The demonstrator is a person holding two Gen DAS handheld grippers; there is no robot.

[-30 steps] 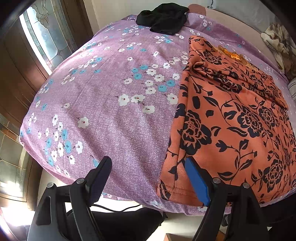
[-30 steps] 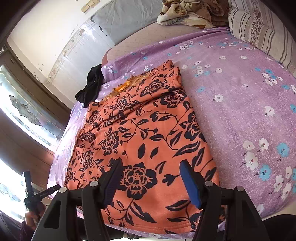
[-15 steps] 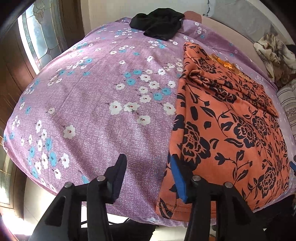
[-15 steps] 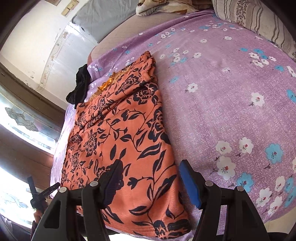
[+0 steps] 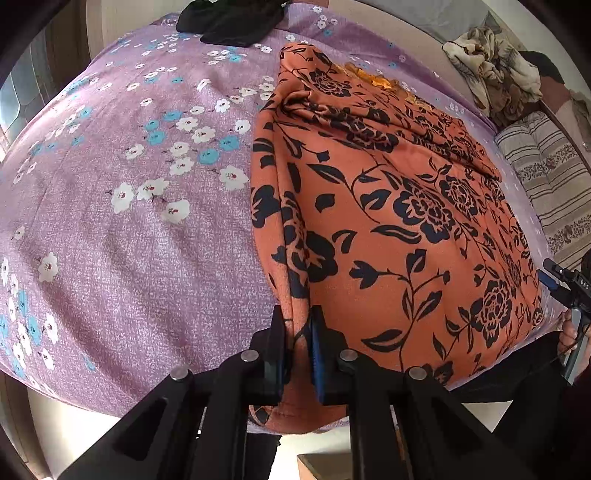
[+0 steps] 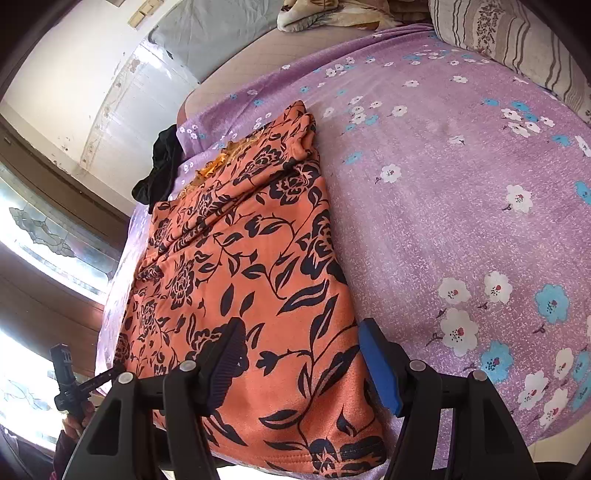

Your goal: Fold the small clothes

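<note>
An orange garment with black flowers (image 5: 388, 221) lies flat on the purple flowered bedsheet (image 5: 129, 221), its hem at the near edge of the bed. My left gripper (image 5: 297, 325) is closing its jaws on the garment's near left edge, and the cloth stands pinched in a ridge between the pads. In the right wrist view the same garment (image 6: 240, 240) runs away from me. My right gripper (image 6: 301, 332) hovers open over its near right corner, the cloth lying flat under the gap. The right gripper's tip (image 5: 561, 284) also shows at the garment's far side in the left wrist view.
A black garment (image 5: 229, 18) lies bunched at the far end of the bed. A striped pillow (image 5: 546, 184) and a crumpled blanket (image 5: 491, 74) sit at the right. A window (image 6: 48, 236) lies beyond the bed's left side. The bed edge drops off just below both grippers.
My left gripper moved right onto the garment's left edge and its jaws came together on the cloth. The right gripper shifted toward the garment's right edge and stayed open.
</note>
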